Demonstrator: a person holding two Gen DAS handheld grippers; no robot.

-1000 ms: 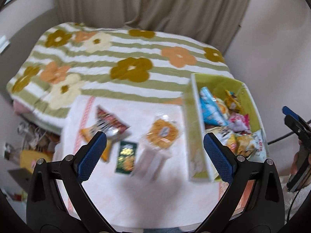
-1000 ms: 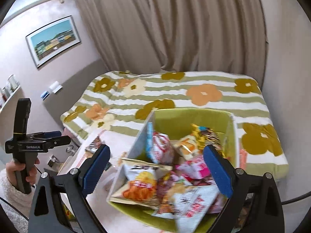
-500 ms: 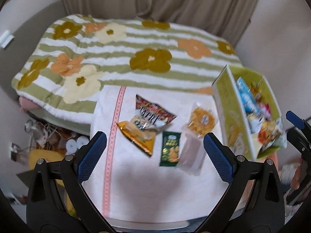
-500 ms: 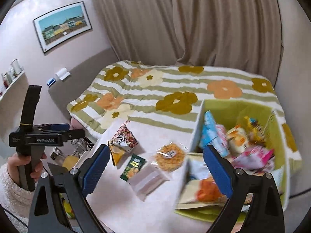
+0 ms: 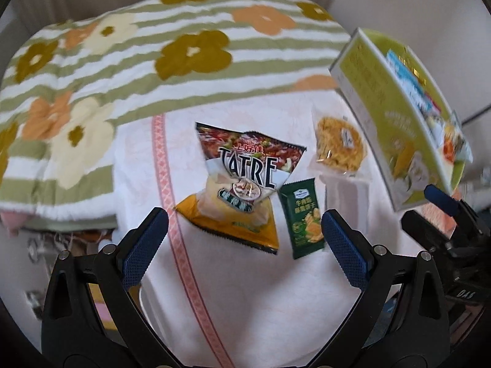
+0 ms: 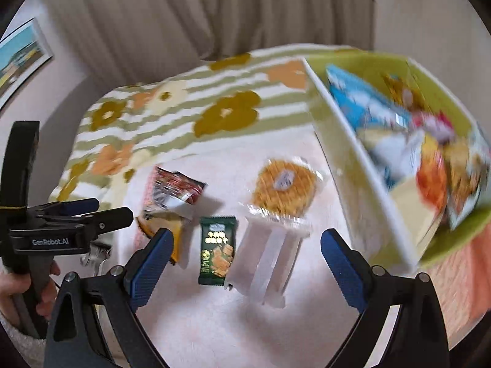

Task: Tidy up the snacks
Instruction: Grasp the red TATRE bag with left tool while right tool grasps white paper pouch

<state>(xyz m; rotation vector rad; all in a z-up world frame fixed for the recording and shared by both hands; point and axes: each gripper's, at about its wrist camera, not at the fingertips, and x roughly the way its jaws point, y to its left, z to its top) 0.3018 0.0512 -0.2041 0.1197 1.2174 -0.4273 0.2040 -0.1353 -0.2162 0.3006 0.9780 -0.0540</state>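
Observation:
Several loose snacks lie on a table with a pale pink cloth (image 5: 245, 300): a red and yellow chip bag (image 5: 245, 181), a small dark green packet (image 5: 303, 220), a round orange snack in clear wrap (image 5: 339, 144) and a white wrapped pack (image 5: 346, 196). My left gripper (image 5: 245, 245) hangs open above the chip bag, holding nothing. My right gripper (image 6: 245, 263) is open and empty over the green packet (image 6: 218, 250) and the white pack (image 6: 270, 257). A green box (image 6: 353, 165) crammed with snack bags stands at the right.
A bed with a striped flower blanket (image 5: 129, 61) runs behind the table, and curtains (image 6: 214, 15) hang beyond it. A hand (image 6: 18, 288) holds the left gripper at the table's left edge. Clutter lies on the floor (image 5: 40, 245) left of the table.
Both grippers have come down and closer to the table. The right wrist view has swung left from the box to the loose snacks. Both stay open.

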